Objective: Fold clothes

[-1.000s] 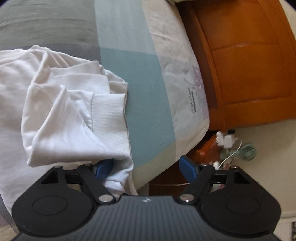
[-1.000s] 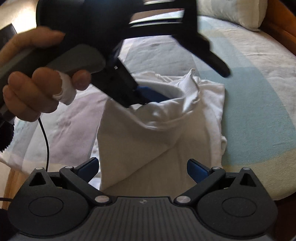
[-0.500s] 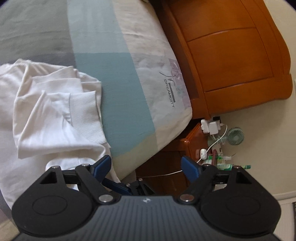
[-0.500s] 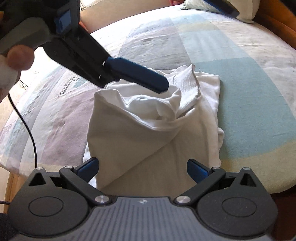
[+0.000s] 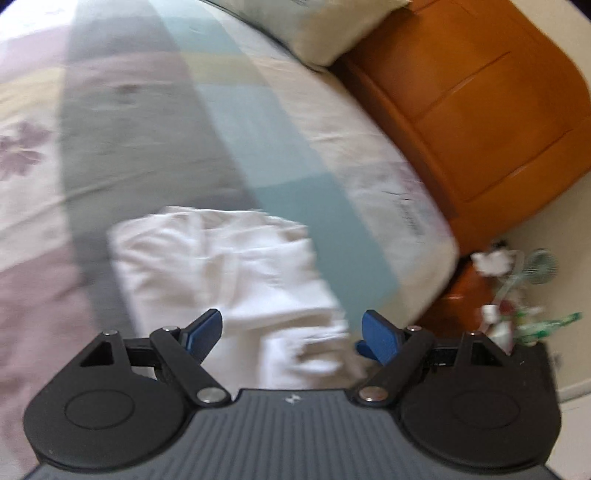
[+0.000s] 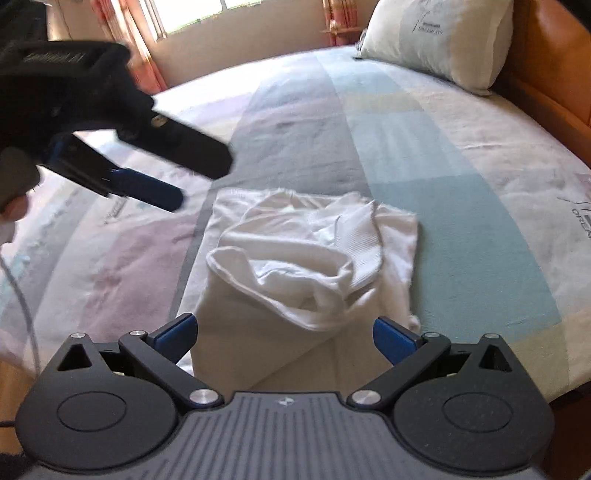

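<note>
Bedroom: bed (image 6: 406, 122), pillow (image 6: 439, 40), headboard (image 5: 480, 122)

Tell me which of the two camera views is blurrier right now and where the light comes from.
The left wrist view is smeared all over, white garment and bedspread alike; the right wrist view is sharper, with only the left gripper streaked, and daylight enters through the window behind the bed.

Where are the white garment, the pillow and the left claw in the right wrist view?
white garment (image 6: 306, 258), right wrist view, on the bunched folds at its middle.
pillow (image 6: 443, 40), right wrist view, on its front face.
left claw (image 6: 192, 177), right wrist view, midway between its two fingertips.
</note>
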Tool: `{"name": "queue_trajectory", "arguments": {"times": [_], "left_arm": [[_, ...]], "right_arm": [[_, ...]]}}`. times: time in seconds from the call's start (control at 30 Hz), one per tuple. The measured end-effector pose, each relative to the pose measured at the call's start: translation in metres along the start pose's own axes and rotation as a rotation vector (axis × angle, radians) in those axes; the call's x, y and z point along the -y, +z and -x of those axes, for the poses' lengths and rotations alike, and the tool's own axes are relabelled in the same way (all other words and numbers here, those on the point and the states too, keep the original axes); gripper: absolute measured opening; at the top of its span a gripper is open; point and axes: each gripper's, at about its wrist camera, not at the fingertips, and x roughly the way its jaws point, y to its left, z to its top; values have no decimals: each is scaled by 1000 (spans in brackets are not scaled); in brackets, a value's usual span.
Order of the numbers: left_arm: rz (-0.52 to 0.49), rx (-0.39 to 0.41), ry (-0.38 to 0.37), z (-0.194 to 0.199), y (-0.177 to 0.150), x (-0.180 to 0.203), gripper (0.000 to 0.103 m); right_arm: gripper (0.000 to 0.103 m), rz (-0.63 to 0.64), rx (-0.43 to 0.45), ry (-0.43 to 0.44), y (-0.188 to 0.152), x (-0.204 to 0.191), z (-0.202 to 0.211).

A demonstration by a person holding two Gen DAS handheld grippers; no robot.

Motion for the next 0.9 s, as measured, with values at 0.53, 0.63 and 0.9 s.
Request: {"name": "queue_trajectory", "arguments": {"times": [0.53, 0.63, 0.9], "left_arm": [[172, -125, -175, -61, -23, -40, 83], [211, -158, -230, -80, -24, -44, 83], [227, 0, -337, -98, 35, -22, 83]], "right_arm": [[103, -194, -54, -149, -28, 66, 4], [103, -213, -38, -142, -30, 71, 9], [103, -161, -6, -47, -29, 59, 13]]}}
